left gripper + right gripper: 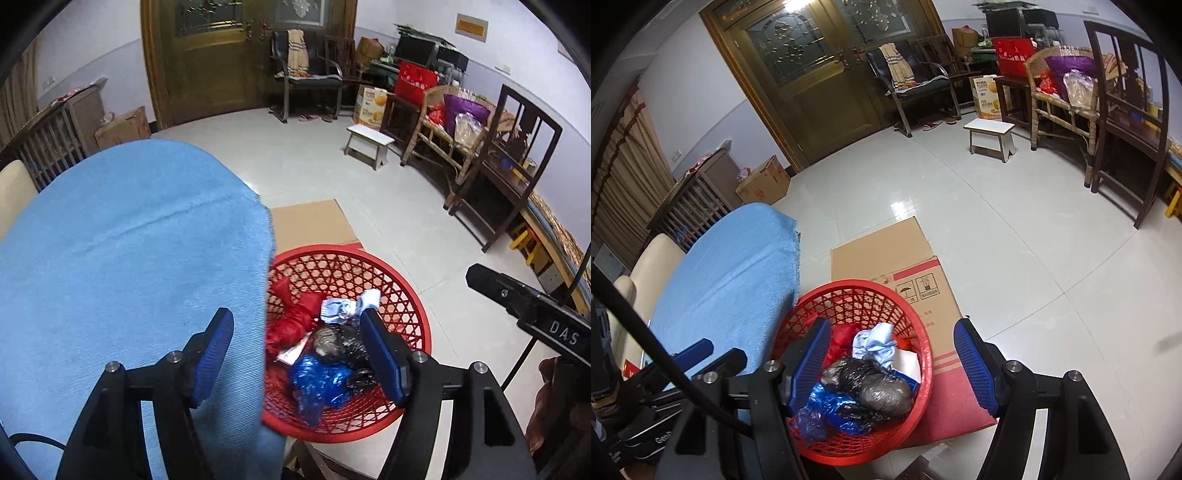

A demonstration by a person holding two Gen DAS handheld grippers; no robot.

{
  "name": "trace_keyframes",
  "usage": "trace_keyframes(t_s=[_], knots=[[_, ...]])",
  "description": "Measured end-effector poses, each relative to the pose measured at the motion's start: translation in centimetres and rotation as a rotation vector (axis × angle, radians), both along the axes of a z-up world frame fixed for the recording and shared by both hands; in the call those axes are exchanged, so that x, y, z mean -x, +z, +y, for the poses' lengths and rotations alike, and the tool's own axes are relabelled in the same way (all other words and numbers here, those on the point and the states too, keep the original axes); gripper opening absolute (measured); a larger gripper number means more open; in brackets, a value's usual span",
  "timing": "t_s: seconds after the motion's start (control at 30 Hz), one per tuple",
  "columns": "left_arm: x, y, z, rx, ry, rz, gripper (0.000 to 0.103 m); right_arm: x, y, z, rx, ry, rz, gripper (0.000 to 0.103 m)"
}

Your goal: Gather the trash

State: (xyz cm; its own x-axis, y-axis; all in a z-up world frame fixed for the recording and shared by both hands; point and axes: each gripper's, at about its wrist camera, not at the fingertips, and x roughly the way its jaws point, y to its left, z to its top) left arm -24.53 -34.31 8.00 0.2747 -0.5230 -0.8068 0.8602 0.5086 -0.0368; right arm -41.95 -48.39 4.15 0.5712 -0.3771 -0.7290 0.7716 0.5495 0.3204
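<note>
Red mesh basket (923,354) of bagged trash (875,391) at 6 o'clock — left gripper (297,354) and right gripper (892,363) both spread apart, empty.

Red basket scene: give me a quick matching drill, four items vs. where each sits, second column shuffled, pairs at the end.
Items:
1. black bag
2. red basket
3. blue cloth
4. white stool

Places:
A. draped over the table beside the basket
B. on flattened cardboard on the floor
C. inside the basket, on top of other trash
D. on the bare floor, near the wicker bench

Pairs: 1-C, 2-B, 3-A, 4-D
</note>
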Motion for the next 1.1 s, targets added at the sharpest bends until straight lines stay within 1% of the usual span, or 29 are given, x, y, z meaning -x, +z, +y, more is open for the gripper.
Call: trace_keyframes(t_s=[0.13, 0.27, 0.33, 0.47, 0.63, 0.9, 0.97, 1.1], knots=[[-0.7, 0.9, 2.2, 0.025, 0.034, -0.028, 0.073, -1.0, 0.5, 1.6, 0.032, 0.013, 0.018, 0.075], [-2.1, 1.5, 5.1, 0.049, 0.090, -0.044, 0.075, -2.2, 0.8, 3.9, 0.099, 0.015, 0.042, 0.079], [-2.6, 1.7, 6.2, 0.058, 0.114, -0.052, 0.078, -3.0, 0.7, 5.5, 0.132, 0.026, 0.061, 0.080], [-3.6, 1.8, 8.6, 0.081, 0.145, -0.047, 0.078, -3.9, 0.2, 8.4, 0.181, 0.037, 0.090, 0.081], [-4.3, 2.0, 10.8, 0.105, 0.170, -0.041, 0.078, -4.3, -0.2, 11.6, 0.237, 0.034, 0.095, 0.081], [-4.1, 2.2, 12.1, 0.124, 0.177, -0.040, 0.080, -4.5, -0.5, 13.5, 0.247, 0.043, 0.108, 0.082], [-3.9, 2.3, 12.0, 0.113, 0.176, -0.054, 0.084, -4.6, -0.5, 13.6, 0.249, 0.044, 0.109, 0.082], [-3.6, 2.4, 11.9, 0.133, 0.157, -0.050, 0.085, -4.2, -0.2, 13.8, 0.258, 0.030, 0.100, 0.082]])
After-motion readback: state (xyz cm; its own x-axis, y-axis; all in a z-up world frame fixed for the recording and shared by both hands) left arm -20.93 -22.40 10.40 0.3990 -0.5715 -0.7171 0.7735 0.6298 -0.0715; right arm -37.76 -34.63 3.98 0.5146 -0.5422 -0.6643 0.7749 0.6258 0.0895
